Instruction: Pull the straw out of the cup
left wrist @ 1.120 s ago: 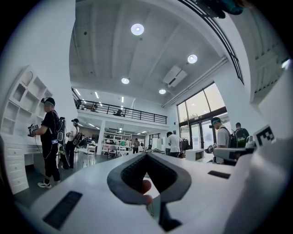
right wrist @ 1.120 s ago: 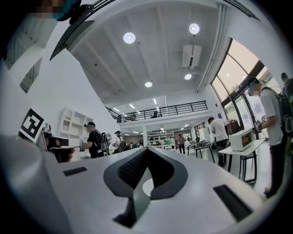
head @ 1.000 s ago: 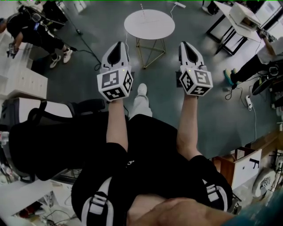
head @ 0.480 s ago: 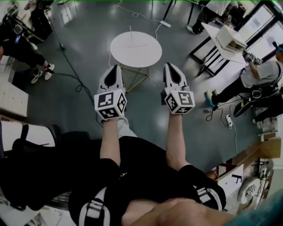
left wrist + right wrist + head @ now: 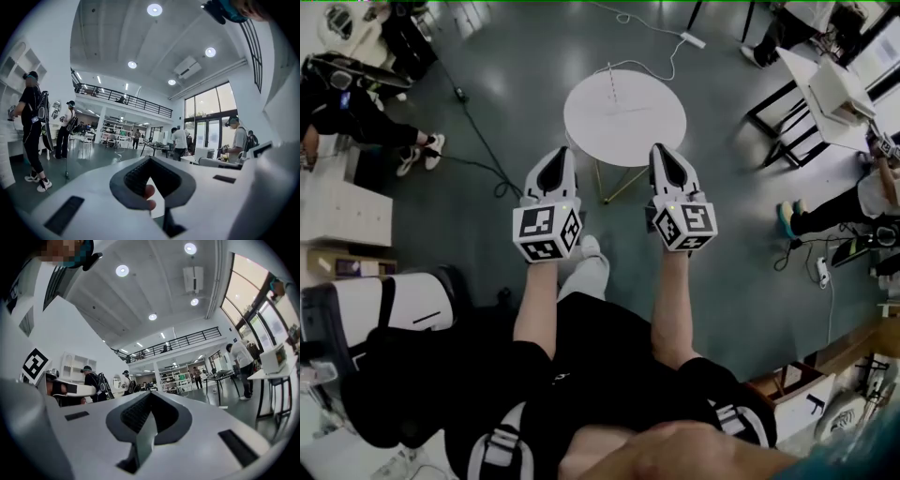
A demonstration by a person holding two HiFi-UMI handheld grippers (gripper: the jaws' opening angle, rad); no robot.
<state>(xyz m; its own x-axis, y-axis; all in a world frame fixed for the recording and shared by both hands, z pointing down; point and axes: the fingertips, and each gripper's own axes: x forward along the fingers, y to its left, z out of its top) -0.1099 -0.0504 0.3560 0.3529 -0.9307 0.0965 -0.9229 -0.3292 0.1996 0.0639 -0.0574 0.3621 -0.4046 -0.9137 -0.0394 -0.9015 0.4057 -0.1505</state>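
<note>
A round white table on gold legs stands just ahead of me on the grey floor. On its far part a thin straw stands upright; the cup around it is too small and clear to make out. My left gripper and right gripper are held side by side, pointing at the table's near edge. Both are shut with nothing between the jaws. The left gripper view and the right gripper view look level across the room, and neither shows the table or the straw.
A black cable runs across the floor left of the table. People stand at the left and at the right. White desks stand at the right, a white cabinet at the left, and a white chair beside my left leg.
Both grippers have moved forward together, still shut. The round table now lies much closer to their tips, and the surroundings have shifted in the head view.
</note>
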